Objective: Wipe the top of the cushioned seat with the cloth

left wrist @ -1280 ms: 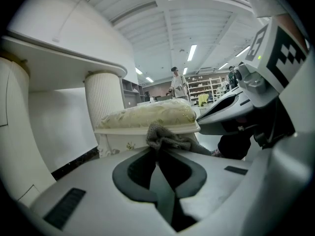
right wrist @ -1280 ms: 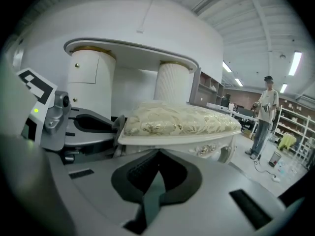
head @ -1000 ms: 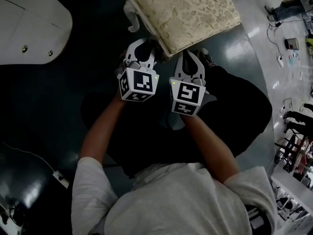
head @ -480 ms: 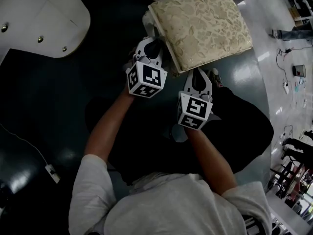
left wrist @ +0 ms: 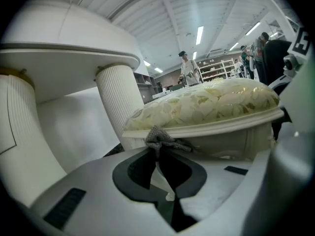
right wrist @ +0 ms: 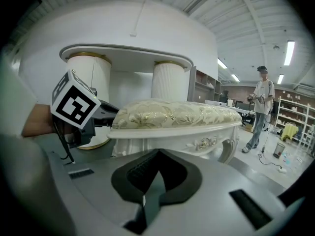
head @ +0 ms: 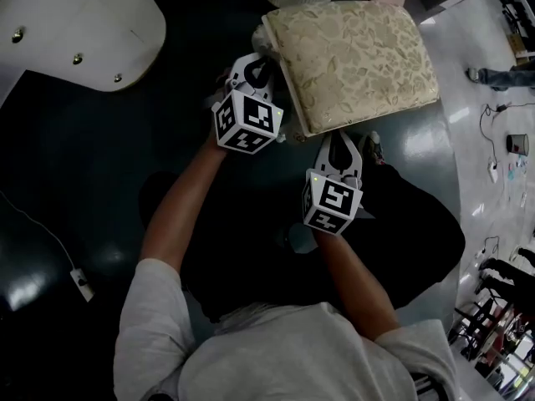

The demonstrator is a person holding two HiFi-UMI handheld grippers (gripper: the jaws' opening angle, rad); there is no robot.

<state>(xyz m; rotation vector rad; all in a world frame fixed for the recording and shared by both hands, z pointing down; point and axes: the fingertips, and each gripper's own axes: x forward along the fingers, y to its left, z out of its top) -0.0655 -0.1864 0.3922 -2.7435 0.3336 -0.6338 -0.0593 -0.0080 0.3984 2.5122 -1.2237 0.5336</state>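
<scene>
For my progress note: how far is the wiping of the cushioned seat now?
Done: the cloth is pinched in the left gripper, low beside the seat. In hand: getting it up onto the cushion. Left: all the wiping; the cloth is not yet on top. The right gripper is shut, empty.

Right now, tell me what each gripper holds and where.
The left gripper pinches the grey cloth by a bunched fold at its tips; the right gripper is shut, empty.
</scene>
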